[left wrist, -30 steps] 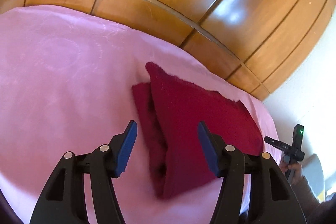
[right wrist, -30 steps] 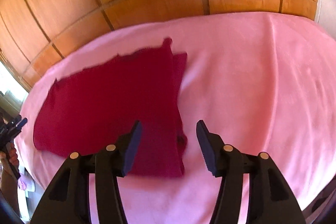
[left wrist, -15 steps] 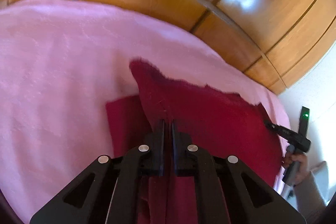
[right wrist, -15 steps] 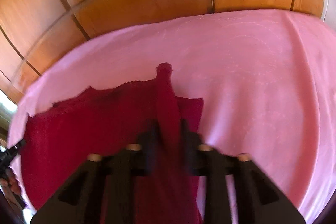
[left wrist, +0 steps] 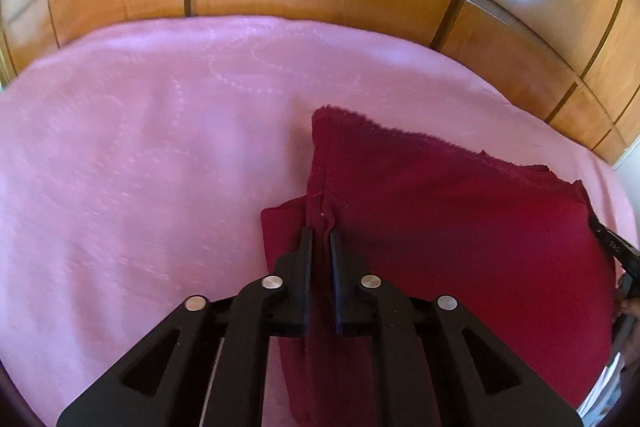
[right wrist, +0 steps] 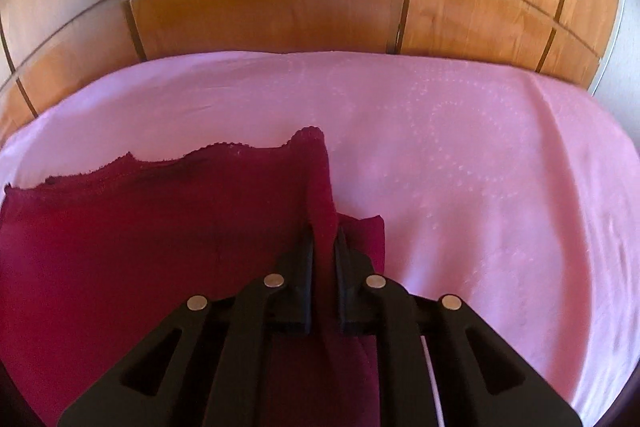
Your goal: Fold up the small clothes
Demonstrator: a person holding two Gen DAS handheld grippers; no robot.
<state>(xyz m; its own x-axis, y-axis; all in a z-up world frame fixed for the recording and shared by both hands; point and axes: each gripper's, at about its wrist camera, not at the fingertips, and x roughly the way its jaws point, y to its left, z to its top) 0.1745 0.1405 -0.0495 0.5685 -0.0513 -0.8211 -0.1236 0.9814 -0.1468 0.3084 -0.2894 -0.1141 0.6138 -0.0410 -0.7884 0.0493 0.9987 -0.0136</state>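
Red cloth (left wrist: 460, 227) lies on the pink sheet (left wrist: 140, 187), and both tools pinch it. On the left side, the left tool (left wrist: 321, 233) has its fingers pressed together on a raised fold at the cloth's left edge. On the right side, the right tool (right wrist: 324, 233) squeezes the fold at the cloth's right edge (right wrist: 160, 247). Brown wood panels (right wrist: 280, 7) stand behind the sheet.
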